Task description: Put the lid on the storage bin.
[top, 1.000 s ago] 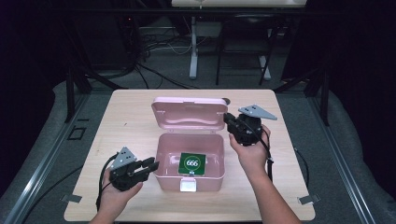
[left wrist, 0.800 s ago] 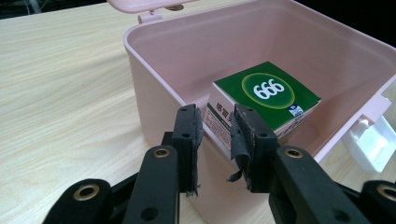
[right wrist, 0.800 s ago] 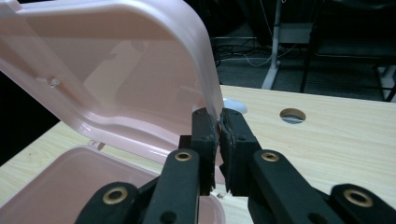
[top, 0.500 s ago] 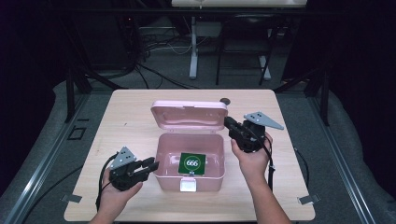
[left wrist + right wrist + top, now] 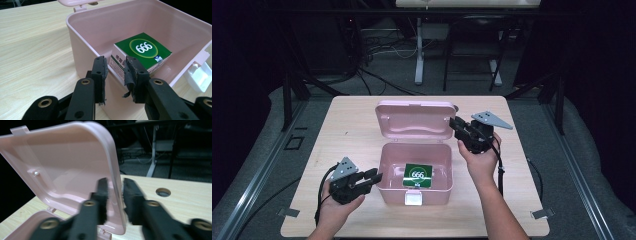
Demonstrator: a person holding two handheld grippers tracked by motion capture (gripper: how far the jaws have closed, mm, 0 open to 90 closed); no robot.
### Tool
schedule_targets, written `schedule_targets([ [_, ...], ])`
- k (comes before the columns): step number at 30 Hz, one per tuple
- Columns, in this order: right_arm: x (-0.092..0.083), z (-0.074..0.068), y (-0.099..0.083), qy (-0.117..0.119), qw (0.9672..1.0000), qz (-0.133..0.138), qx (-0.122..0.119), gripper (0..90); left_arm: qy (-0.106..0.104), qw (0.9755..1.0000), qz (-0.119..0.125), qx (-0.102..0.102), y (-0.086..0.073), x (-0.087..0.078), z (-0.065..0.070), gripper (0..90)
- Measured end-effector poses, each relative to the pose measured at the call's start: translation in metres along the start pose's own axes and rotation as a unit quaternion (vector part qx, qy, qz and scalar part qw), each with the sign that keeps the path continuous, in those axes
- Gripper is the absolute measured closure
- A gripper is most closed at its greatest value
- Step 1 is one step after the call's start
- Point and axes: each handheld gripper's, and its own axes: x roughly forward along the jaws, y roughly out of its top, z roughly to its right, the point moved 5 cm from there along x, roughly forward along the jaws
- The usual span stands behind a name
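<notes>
pink storage box (image 5: 415, 172) sits open at the near middle of the table (image 5: 357, 125), its lid (image 5: 414, 120) upright behind it. a green carton marked 666 (image 5: 141, 51) lies inside on the box floor. right gripper (image 5: 115, 192) straddles the lid's right edge, jaws narrowly apart, contact not certain; judged placed to swing the lid. left gripper (image 5: 115, 75) hovers at the box's left wall, jaws narrowly apart, empty, likely to steady it.

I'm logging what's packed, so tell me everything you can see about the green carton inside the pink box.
The green carton is a small cardboard pack, green on top with a white "666" in a ringed circle and a white side panel of small print. It lies tilted inside the open pink box, near its front wall. Neither gripper touches it.
</notes>
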Motion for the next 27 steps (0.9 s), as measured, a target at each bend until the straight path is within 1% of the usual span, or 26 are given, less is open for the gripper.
schedule_targets([
  [2,0.002,-0.001,0.0,-0.017,0.9997,0.0,-0.015,85.3,0.001,1.0,-0.001,0.001,0.0,0.0,0.0,70.3],
  [3,0.002,-0.002,0.0,-0.026,0.9993,0.0,-0.027,86.2,0.0,1.0,-0.002,0.002,0.0,0.0,0.0,70.3],
  [4,0.003,-0.004,0.0,-0.037,0.9983,0.002,-0.044,86.9,0.002,1.0,0.001,0.001,0.0,0.0,0.0,70.3],
  [6,0.002,-0.007,-0.001,-0.049,0.9971,0.004,-0.059,87.5,0.002,1.0,0.0,0.001,0.0,0.0,0.0,70.3],
  [7,0.001,-0.008,-0.001,-0.052,0.9968,0.005,-0.061,87.5,0.002,1.0,0.0,0.001,0.0,0.0,0.0,70.3],
  [10,-0.001,-0.009,-0.003,-0.053,0.9966,0.01,-0.063,87.4,0.003,1.0,0.0,0.003,0.0,0.0,0.0,70.3],
  [12,-0.006,-0.01,-0.006,-0.05,0.997,0.014,-0.058,86.8,0.003,1.0,-0.001,0.002,0.0,0.0,0.0,70.3],
  [14,-0.007,-0.011,-0.006,-0.049,0.997,0.014,-0.057,86.6,0.001,1.0,-0.003,0.001,0.0,0.0,0.0,70.2],
  [15,-0.008,-0.011,-0.007,-0.047,0.9973,0.015,-0.054,86.3,-0.001,1.0,-0.004,0.0,0.001,0.0,0.0,70.2],
  [16,-0.01,-0.012,-0.008,-0.045,0.9977,0.019,-0.046,85.8,-0.009,0.9999,0.0,-0.007,0.003,-0.002,-0.001,69.0],
  [17,-0.01,-0.012,-0.008,-0.045,0.9977,0.019,-0.046,85.8,-0.009,0.9999,0.0,-0.007,0.003,-0.002,-0.001,67.5],
  [18,-0.011,-0.012,-0.009,-0.043,0.9979,0.02,-0.044,85.5,-0.011,0.9998,0.007,-0.012,0.006,-0.003,-0.002,67.5],
  [19,-0.013,-0.012,-0.01,-0.038,0.9984,0.021,-0.035,85.2,-0.009,0.9998,0.01,-0.012,0.008,-0.004,-0.002,64.2],
  [22,-0.014,-0.012,-0.01,-0.039,0.9983,0.021,-0.039,85.1,0.0,0.9996,0.026,-0.014,0.018,-0.008,-0.007,63.1],
  [26,-0.017,-0.014,-0.012,-0.035,0.9985,0.021,-0.037,84.8,0.014,0.9991,0.039,-0.011,0.032,-0.009,-0.013,62.8],
  [27,-0.017,-0.014,-0.013,-0.034,0.9986,0.021,-0.037,84.6,0.016,0.9991,0.039,-0.01,0.035,-0.009,-0.014,62.7],
])
